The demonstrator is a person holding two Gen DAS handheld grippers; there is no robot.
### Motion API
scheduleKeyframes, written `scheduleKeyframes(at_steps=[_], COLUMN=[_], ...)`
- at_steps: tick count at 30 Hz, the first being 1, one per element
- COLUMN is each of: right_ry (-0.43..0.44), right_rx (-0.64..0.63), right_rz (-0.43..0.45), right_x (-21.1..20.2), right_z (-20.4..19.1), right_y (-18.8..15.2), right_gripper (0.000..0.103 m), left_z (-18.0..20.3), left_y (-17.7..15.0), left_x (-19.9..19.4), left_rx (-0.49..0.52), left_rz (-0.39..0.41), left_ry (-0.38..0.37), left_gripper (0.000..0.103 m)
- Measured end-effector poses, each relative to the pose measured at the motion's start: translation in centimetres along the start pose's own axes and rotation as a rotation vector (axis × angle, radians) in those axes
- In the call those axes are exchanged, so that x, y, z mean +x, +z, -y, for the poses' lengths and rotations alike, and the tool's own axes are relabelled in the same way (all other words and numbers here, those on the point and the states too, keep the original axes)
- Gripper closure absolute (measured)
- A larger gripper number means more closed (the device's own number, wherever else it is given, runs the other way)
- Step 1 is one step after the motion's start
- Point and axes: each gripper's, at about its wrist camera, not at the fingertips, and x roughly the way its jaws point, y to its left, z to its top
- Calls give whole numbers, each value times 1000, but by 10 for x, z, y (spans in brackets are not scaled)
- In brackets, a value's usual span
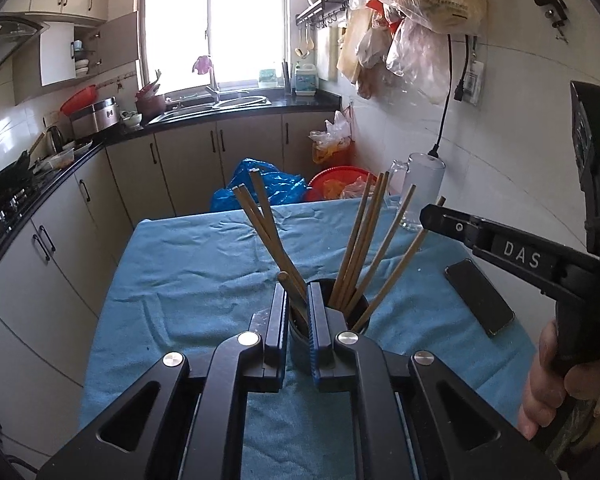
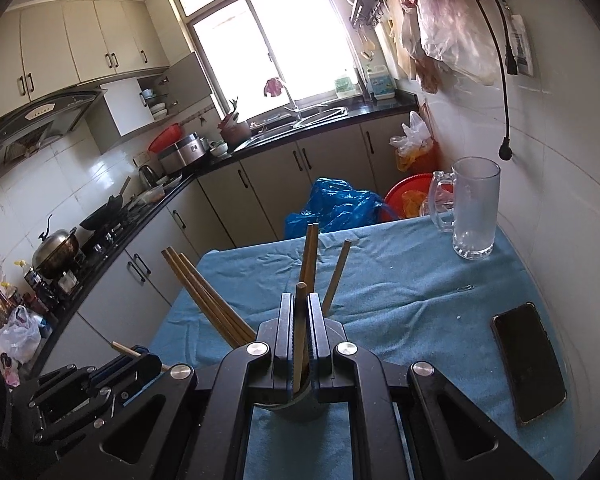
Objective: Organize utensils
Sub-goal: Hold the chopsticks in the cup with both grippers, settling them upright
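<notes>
A dark round utensil holder [image 1: 332, 320] full of long wooden chopsticks [image 1: 364, 240] stood on the blue-clothed worktop [image 1: 204, 272]. Just above it, the left gripper [image 1: 298, 308] was clamped on one chopstick; the right gripper [image 2: 299, 320] pinched another. Pulling sideways could probably tip the holder. Beyond the holder stood a clear glass mug [image 2: 474, 208].

Straight ahead of the claw, a bright window [image 1: 210, 26] floods the narrow kitchen with daylight above a steel sink [image 1: 220, 103]. Off to its left, a black countertop [image 1: 60, 174] runs over beige cabinets [image 1: 188, 168] toward a range hood [image 2: 32, 128]. To its right rises a white tiled wall [image 1: 500, 152].
</notes>
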Motion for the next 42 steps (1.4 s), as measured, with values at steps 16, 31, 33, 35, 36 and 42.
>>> scheduleKeyframes(at_steps=[16,31,33,35,36,42], right_ry=[-11,-18,-18,-19,-19,-20], right_rx=[10,18,17,17,17,22], right_rz=[3,6,6,5,5,7], right_x=[-3,-3,-3,-3,-3,-2], right_z=[2,6,6,6,7,7], right_y=[-3,-1,0,0,0,0], right_gripper=[96,96,96,96,96,96], left_z=[-9,-15,-14,-15,-15,-18], left_y=[-10,-12,-13,-13,-13,-16], left_x=[4,10,10,11,11,13], left_rx=[-23,-52,-52,-52,-53,-69], left_rz=[-31,-58,-59,-60,-60,-73], left_ry=[-1,6,7,9,8,8], left_gripper=[94,94,94,94,94,94])
